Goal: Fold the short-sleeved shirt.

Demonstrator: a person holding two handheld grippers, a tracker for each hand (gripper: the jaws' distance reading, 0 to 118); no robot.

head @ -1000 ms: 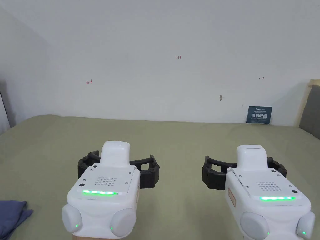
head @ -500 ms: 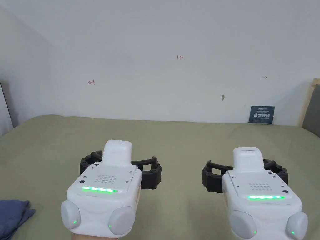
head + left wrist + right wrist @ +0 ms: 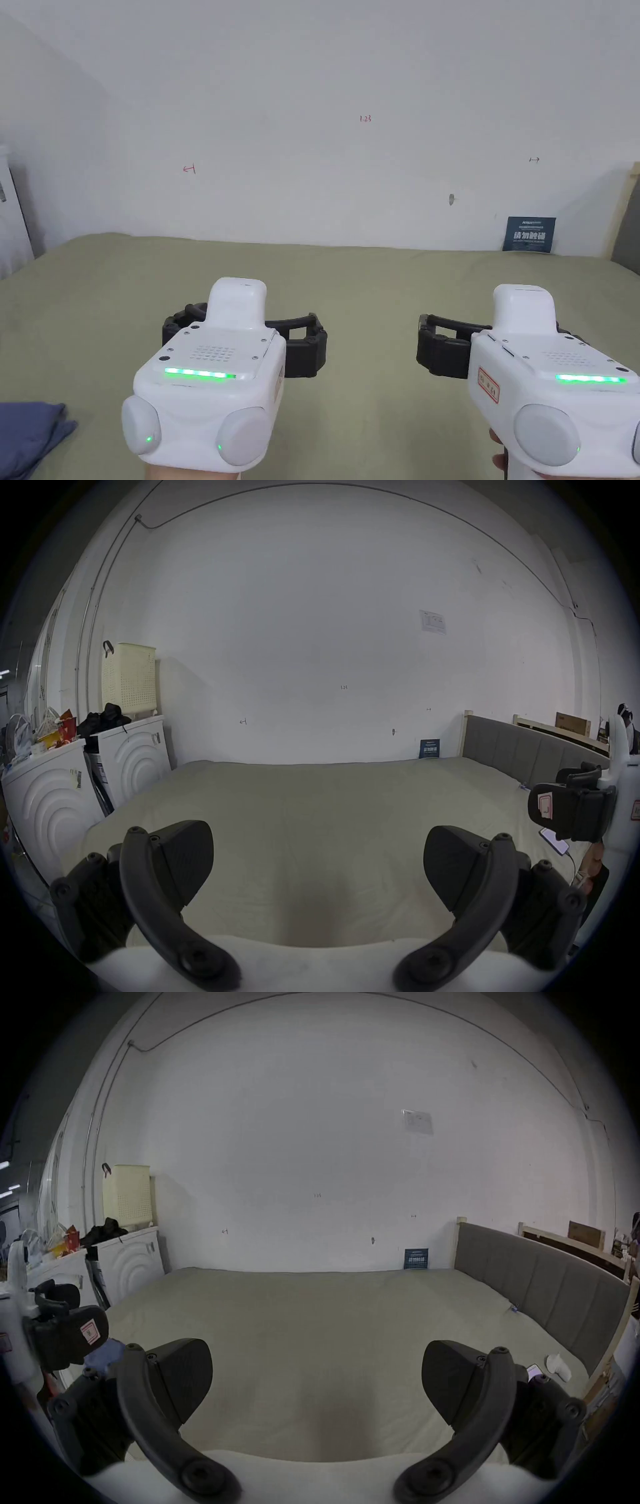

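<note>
I'm at zero progress: left gripper [image 3: 317,864] and right gripper [image 3: 317,1376] both hover jaws spread wide and empty over the bare green bed [image 3: 375,275], the blue shirt [image 3: 28,434] sits bunched at my far left, unfolded and untouched.

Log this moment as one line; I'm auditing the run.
phase: pre-grasp | left gripper: open, empty | right gripper: open, empty | blue garment: bunched on bed, untouched
</note>
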